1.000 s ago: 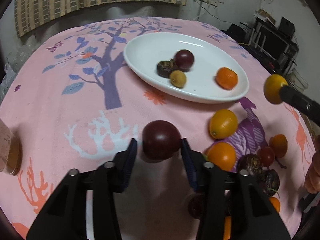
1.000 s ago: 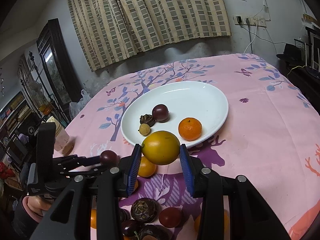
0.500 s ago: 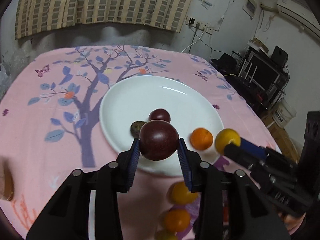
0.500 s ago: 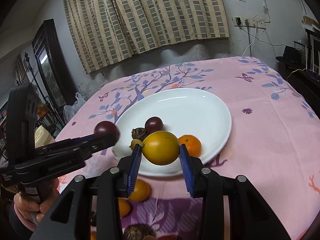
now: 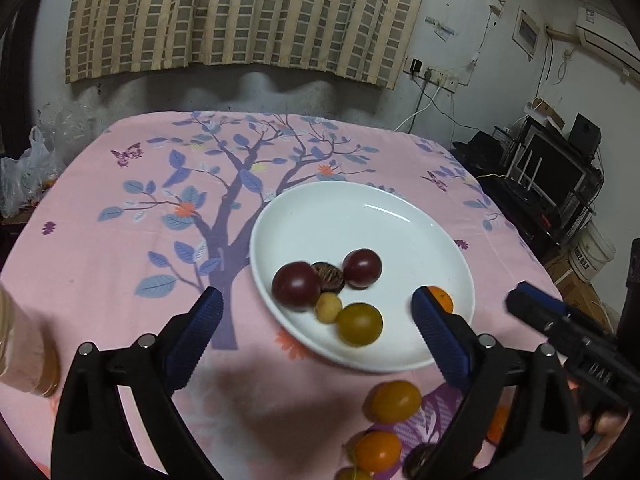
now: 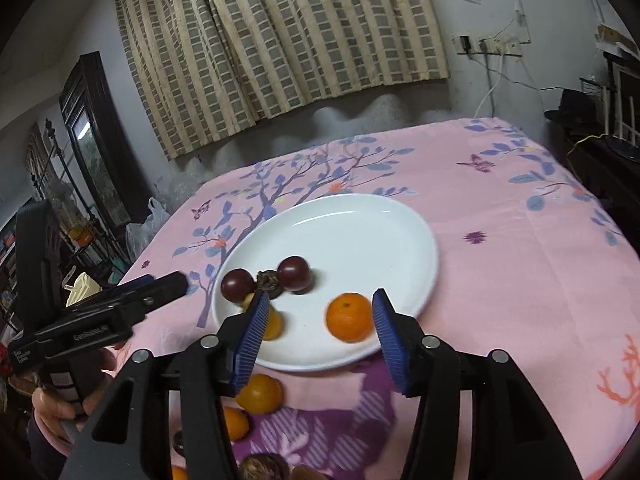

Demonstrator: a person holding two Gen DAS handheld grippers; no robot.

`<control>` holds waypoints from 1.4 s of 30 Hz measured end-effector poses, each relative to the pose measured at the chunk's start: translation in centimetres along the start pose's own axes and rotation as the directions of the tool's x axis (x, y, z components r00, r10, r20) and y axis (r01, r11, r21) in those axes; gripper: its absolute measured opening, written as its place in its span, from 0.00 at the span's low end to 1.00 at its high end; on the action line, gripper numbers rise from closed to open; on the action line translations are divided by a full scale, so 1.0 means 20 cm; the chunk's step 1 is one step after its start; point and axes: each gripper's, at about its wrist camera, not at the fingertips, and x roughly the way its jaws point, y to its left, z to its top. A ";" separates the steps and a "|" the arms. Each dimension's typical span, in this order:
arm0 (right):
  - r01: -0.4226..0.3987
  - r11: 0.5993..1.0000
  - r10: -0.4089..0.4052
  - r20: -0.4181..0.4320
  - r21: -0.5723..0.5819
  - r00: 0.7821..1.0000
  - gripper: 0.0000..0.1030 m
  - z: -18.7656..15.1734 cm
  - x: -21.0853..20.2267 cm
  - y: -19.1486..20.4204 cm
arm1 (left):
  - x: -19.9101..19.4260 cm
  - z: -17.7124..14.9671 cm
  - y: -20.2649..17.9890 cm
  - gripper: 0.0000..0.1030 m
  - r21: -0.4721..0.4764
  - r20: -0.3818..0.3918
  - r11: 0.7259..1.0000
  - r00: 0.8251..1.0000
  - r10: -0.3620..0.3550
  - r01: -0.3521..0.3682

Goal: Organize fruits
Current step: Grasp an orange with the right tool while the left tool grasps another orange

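Observation:
A white oval plate point(image 5: 384, 220) point(image 6: 360, 232) lies on the pink tablecloth. On it lie two dark purple fruits point(image 5: 296, 283) point(image 5: 362, 268), a brown wrinkled fruit point(image 5: 330, 276), a small tan fruit point(image 5: 328, 308), a yellow fruit point(image 5: 359, 323) and an orange point(image 6: 349, 317). My left gripper point(image 5: 316, 320) is open and empty above the plate's near edge. My right gripper point(image 6: 318, 332) is open and empty above the plate, its fingers either side of the orange. The yellow fruit point(image 6: 274, 322) is half hidden behind the right gripper's left finger.
Loose yellow and orange fruits point(image 5: 394, 402) point(image 6: 260, 394) and dark ones point(image 6: 260, 468) lie on the cloth in front of the plate. A bottle point(image 5: 24, 348) stands at the table's left edge. A plastic bag point(image 5: 24, 176) and shelves stand beyond the table.
Both grippers have opened. The dark purple fruit from the left gripper and the yellow fruit from the right gripper now lie on the plate.

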 end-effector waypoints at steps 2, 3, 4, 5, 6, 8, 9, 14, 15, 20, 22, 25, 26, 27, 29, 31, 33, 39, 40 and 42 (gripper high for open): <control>0.020 1.000 -0.020 0.001 -0.001 1.000 0.53 -0.03 -0.05 -0.05 | -0.05 -0.04 0.01 0.93 0.000 -0.001 1.000 1.000 0.009 -0.009; 0.030 1.000 -0.030 -0.006 -0.002 1.000 0.53 -0.05 -0.06 -0.07 | -0.06 -0.07 0.01 0.93 0.001 -0.004 1.000 1.000 0.007 -0.007; 0.045 0.999 -0.045 -0.029 -0.001 0.999 0.53 -0.08 -0.07 -0.10 | -0.08 -0.11 0.02 0.93 0.005 -0.008 1.000 1.000 0.007 -0.007; 0.047 0.999 -0.047 -0.045 -0.001 0.998 0.53 -0.10 -0.07 -0.11 | -0.10 -0.14 0.02 0.94 0.011 -0.010 1.000 1.000 0.010 -0.010; 0.050 0.999 -0.050 -0.066 0.001 0.997 0.53 -0.13 -0.06 -0.12 | -0.11 -0.17 0.03 0.94 0.019 -0.014 1.000 1.000 0.015 -0.015; 0.058 0.998 -0.056 -0.128 0.010 0.990 0.53 -0.18 -0.05 -0.13 | -0.11 -0.22 0.05 0.94 0.027 -0.023 0.999 0.999 0.029 -0.028; 0.041 0.999 -0.039 -0.155 0.015 0.987 0.53 -0.20 -0.05 -0.13 | -0.11 -0.24 0.06 0.94 0.029 -0.029 0.999 0.999 0.035 -0.034; 0.067 0.997 -0.073 -0.199 -0.039 0.977 0.54 -0.31 -0.10 -0.08 | -0.11 -0.30 0.11 0.94 0.011 -0.051 0.998 0.997 0.056 -0.056; 0.075 0.996 -0.085 -0.211 -0.052 0.974 0.54 -0.34 -0.10 -0.07 | -0.11 -0.30 0.12 0.94 0.002 -0.053 0.998 0.997 0.055 -0.055; 0.082 0.994 -0.098 -0.276 -0.067 0.956 0.54 -0.45 -0.12 -0.08 | -0.11 -0.31 0.13 0.94 -0.008 -0.056 0.998 0.997 0.061 -0.061; 0.083 0.993 -0.102 -0.279 -0.079 0.955 0.54 -0.48 -0.13 -0.07 | -0.11 -0.31 0.12 0.94 0.000 -0.056 0.998 0.996 0.066 -0.066; 0.090 0.993 -0.110 -0.293 -0.078 0.950 0.54 -0.50 -0.12 -0.08 | -0.10 -0.32 0.11 0.94 0.013 -0.061 0.998 0.996 0.066 -0.066; 0.096 0.992 -0.115 -0.302 -0.076 0.946 0.54 -0.51 -0.11 -0.08 | -0.10 -0.32 0.10 0.94 0.017 -0.062 0.998 0.996 0.065 -0.064; 0.105 0.991 -0.125 -0.312 -0.080 0.942 0.54 -0.51 -0.10 -0.08 | -0.10 -0.32 0.10 0.94 0.022 -0.063 0.998 0.996 0.064 -0.063; 0.117 0.989 -0.142 -0.326 -0.094 0.935 0.49 -0.53 -0.08 -0.08 | -0.10 -0.33 0.08 0.94 0.030 -0.065 0.998 0.996 0.061 -0.059; 0.131 0.982 -0.168 -0.315 -0.136 0.934 0.43 -0.54 -0.08 -0.06 | -0.09 -0.34 0.07 0.94 0.041 -0.069 0.998 0.996 0.052 -0.050; 0.136 0.980 -0.176 -0.309 -0.146 0.935 0.42 -0.54 -0.08 -0.05 | -0.09 -0.34 0.05 0.94 0.051 -0.074 0.998 0.997 0.038 -0.034; 0.133 0.989 -0.145 -0.292 -0.062 0.945 0.42 -0.51 -0.11 -0.12 | -0.04 -0.35 -0.10 0.72 0.112 -0.151 0.986 0.983 -0.104 0.122; 0.133 0.989 -0.144 -0.291 -0.058 0.946 0.42 -0.50 -0.11 -0.12 | -0.03 -0.35 -0.13 0.69 0.131 -0.168 0.981 0.978 -0.121 0.144; 0.123 0.991 -0.134 -0.294 -0.055 0.946 0.42 -0.50 -0.11 -0.12 | 0.00 -0.36 -0.22 0.66 0.186 -0.188 0.969 0.974 -0.126 0.161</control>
